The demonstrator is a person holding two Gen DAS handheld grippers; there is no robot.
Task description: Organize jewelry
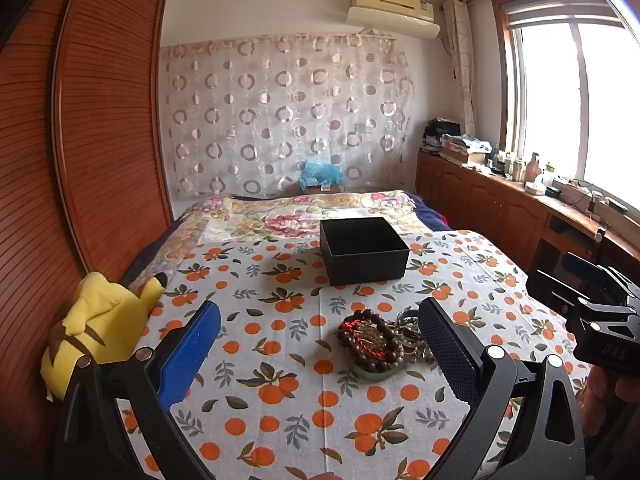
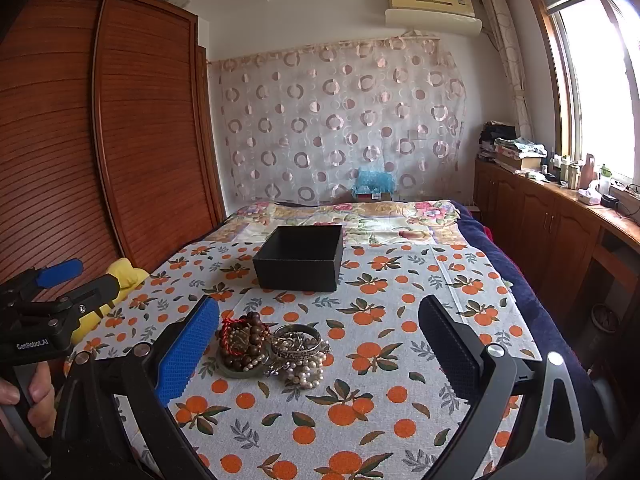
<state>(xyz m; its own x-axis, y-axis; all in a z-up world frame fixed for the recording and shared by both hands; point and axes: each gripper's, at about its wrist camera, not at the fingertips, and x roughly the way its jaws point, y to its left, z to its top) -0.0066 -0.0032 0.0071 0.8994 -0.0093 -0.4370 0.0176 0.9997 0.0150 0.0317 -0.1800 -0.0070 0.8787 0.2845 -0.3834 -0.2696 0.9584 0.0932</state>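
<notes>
The left gripper point(image 1: 320, 344) hovers with its ridged blue pads spread wide, holding nothing; the right gripper point(image 2: 318, 344) likewise gapes empty, each gripped from below by a hand. Between the fingers lies the jewelry pile point(image 2: 272, 350) on the orange-print cloth point(image 2: 360, 420): glossy dark wooden beads, a red cord, silver bangles and round pearls, tangled together. At twelve o'clock beyond the pile sits a square matte black box point(image 2: 298, 260), lidless. A soft yellow plush toy point(image 1: 100, 320) slumps at nine o'clock.
</notes>
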